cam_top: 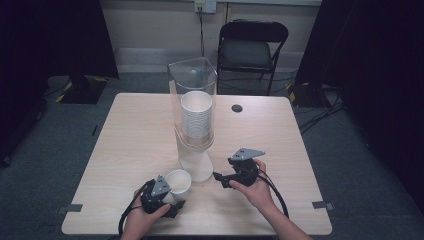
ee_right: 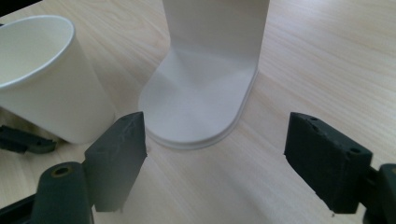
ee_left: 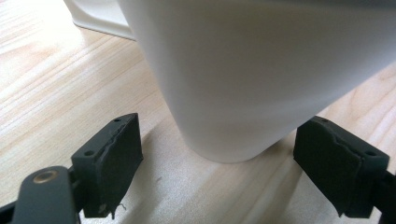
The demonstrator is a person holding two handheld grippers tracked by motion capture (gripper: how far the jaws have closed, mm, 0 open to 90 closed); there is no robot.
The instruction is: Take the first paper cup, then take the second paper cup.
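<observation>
Unmarked paper cup [cam_top: 179, 182] (upright) between parted left claw [cam_top: 172, 197] jaws; right claw [cam_top: 220, 180] likewise apart.

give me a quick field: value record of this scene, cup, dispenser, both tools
cup: one white paper cup upright on the table, beside the dispenser base
dispenser: clear tube holding a stack of white cups, on a white base
left tool: open, jaws either side of the cup's foot, not touching it
right tool: open, empty, pointed at the base
background: black folding chair behind the table
</observation>
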